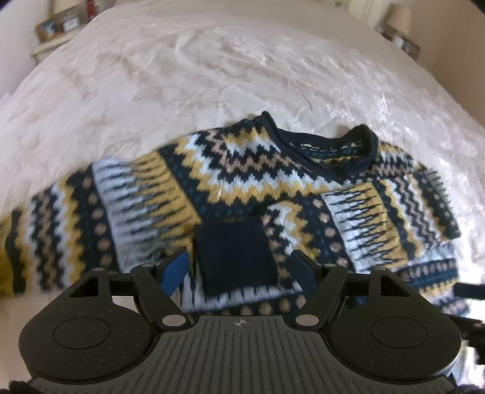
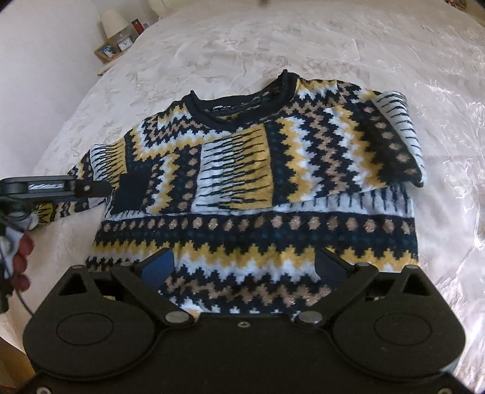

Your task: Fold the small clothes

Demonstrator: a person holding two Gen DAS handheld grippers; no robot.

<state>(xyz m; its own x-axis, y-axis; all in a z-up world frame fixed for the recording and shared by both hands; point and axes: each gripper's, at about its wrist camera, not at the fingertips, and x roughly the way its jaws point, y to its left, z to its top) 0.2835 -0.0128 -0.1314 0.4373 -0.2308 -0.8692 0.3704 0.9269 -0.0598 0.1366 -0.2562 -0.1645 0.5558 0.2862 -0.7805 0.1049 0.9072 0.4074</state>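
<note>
Your right claw [image 2: 244, 266] is hovering over the near hem of the sweater [image 2: 257, 169], jaws spread wide with nothing pinched between them; the hem band is showing in the gap, and you cannot tell whether the tips are touching the knit. Your left claw [image 1: 239, 266] is hanging over the dark cuff [image 1: 236, 251] of the sleeve that is folded across the chest. Its jaws are standing apart on either side of that cuff, and the pads are not visibly pressing on it, so it is reading as released. In the right wrist view that same claw [image 2: 91, 189] is reaching in from the left edge, its tip just beside the cuff [image 2: 130, 194].

The sweater is lying flat on the bed [image 2: 363, 45], neck opening at the far side, hem toward you. It is a knit in navy, mustard, pale blue and tan, with zigzag bands and rows of dots, and a rolled navy collar [image 2: 242, 112]. One sleeve is lying folded inward over the front; the right shoulder is also turned over.

A shiny, crinkled clear plastic sheet [image 1: 409, 100] is covering the pale bedspread. Far left, a bedside shelf is carrying a lamp [image 2: 113, 21], a small clock [image 2: 124, 45] and a picture frame [image 2: 106, 51]. Fingers of a hand [image 2: 22, 263] are showing at the left edge. Nothing is lying between either claw and the knit.
</note>
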